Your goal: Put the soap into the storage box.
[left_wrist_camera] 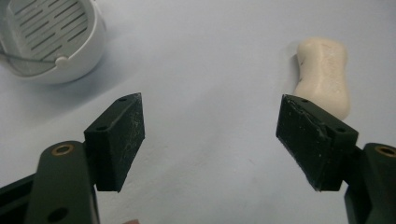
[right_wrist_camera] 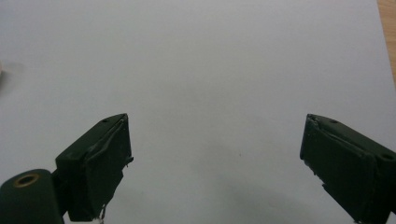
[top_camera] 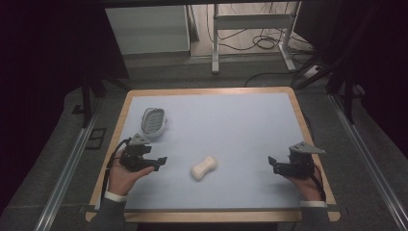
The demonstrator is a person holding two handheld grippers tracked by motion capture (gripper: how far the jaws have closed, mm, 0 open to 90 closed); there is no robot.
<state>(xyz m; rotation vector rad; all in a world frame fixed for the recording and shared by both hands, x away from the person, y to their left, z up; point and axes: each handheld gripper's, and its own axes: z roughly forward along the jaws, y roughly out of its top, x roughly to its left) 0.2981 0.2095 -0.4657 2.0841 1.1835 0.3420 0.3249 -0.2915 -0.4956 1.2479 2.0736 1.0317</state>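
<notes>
The left gripper [top_camera: 160, 162] has its fingers [left_wrist_camera: 119, 140] spread wide with nothing between them; in the left gripper view bare blue surface fills the gap. The right gripper [top_camera: 273, 164] is likewise spread wide and holds nothing, its fingers [right_wrist_camera: 98, 163] over plain blue surface. Both grippers sit low over the near part of the worktop [top_camera: 240, 120], the left one at the near left and the right one at the near right, pointing inward toward each other.

Between them, a little nearer the left gripper, the cream-coloured soap bar [top_camera: 203, 167] lies flat on the blue surface, touched by neither gripper. In the left gripper view it lies just beyond the right-hand finger. Farther off at the left, the white soap dish [top_camera: 153, 120] with its slotted insert rests on the worktop, well apart from the soap bar.
</notes>
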